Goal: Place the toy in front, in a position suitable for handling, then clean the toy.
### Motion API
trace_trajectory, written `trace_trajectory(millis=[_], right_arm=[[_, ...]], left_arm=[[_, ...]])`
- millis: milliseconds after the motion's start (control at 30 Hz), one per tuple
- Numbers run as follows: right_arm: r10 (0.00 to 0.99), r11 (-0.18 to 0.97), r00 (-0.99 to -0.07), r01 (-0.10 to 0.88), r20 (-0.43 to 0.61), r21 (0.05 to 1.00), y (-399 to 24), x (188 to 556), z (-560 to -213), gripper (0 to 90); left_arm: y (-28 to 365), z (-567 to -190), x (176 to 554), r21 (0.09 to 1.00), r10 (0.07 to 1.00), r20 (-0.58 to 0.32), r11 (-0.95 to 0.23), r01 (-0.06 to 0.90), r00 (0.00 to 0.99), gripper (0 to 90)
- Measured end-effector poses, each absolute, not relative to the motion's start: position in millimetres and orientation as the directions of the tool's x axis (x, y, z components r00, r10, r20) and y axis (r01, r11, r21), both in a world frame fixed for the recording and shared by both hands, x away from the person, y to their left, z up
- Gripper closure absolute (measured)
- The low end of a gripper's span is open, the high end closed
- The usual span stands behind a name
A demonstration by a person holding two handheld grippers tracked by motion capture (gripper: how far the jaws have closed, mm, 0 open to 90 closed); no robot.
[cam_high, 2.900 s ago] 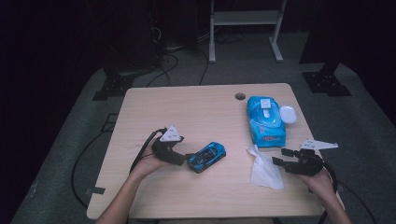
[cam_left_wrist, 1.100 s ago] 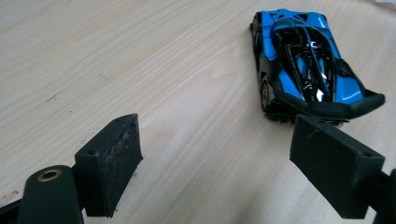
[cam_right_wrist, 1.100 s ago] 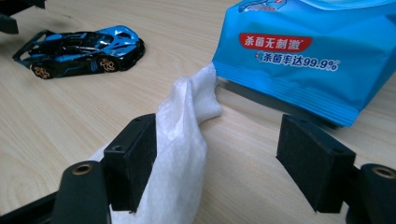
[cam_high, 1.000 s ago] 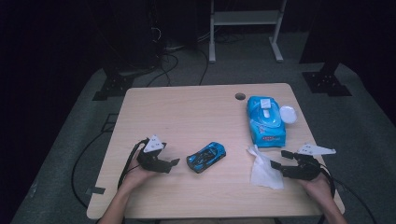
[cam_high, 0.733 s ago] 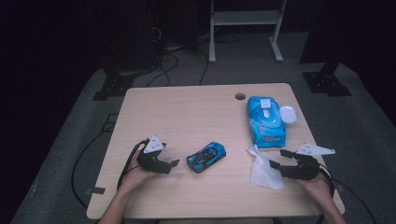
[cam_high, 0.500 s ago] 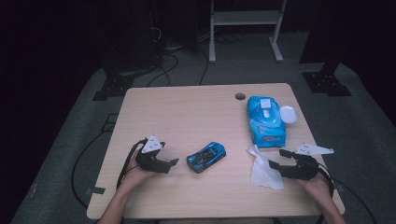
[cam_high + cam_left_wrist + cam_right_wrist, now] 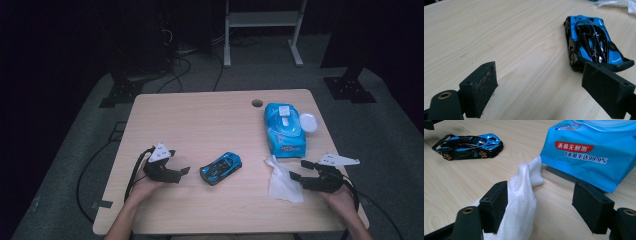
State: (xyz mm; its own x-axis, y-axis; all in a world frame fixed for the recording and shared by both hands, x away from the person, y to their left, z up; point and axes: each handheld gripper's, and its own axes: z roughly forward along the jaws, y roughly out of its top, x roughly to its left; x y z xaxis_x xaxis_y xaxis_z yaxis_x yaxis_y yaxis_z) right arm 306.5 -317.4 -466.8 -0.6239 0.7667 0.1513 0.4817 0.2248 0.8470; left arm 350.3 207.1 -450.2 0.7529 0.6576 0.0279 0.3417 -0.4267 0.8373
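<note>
Left gripper [image 7: 181, 171] rests low on the wooden table [image 7: 200, 120], near its front-left edge, held in the person's left hand [image 7: 145, 184]. Jaws apart, nothing between them. They point toward the toy car [image 7: 220, 167], which sits just beyond the tips, not touching. In the left gripper view the car [image 7: 592, 45] lies past the right-hand jaw, bare tabletop [image 7: 506, 37] showing in the gap between the pads.

Toy car: blue and black, on its wheels, roughly mid-table toward the front, angled diagonally. It lies between the two grippers, closer to the left one.

Right of the car a white wipe [image 7: 283, 179] lies crumpled on the table. Behind it, a blue wipe pack [image 7: 284, 130] lies flat, with its round white lid [image 7: 307, 122] flipped open at its right side. A small round hole [image 7: 257, 103] in the tabletop is near the back edge.

Right gripper [image 7: 297, 170] is at the front-right, in the right hand [image 7: 340, 197], jaws apart, tips at the wipe's right edge. In the right gripper view the wipe [image 7: 524, 192] drapes against the left jaw's pad; the right jaw stands clear of it, so no clamp. The pack's [image 7: 589, 150] front edge is just beyond.
</note>
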Motion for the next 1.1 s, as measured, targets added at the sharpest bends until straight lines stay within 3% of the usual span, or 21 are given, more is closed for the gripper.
trace_trajectory(millis=[1100], right_arm=[[0.766, 0.218, -0.626, 0.466, 0.146, 0.857, -311.8, 305.1, -460.9, 27.8]], left_arm=[[230.4, -444.2, 354.0, 0.872, 0.736, 0.006, -0.335, 0.357, 0.677, 10.9]])
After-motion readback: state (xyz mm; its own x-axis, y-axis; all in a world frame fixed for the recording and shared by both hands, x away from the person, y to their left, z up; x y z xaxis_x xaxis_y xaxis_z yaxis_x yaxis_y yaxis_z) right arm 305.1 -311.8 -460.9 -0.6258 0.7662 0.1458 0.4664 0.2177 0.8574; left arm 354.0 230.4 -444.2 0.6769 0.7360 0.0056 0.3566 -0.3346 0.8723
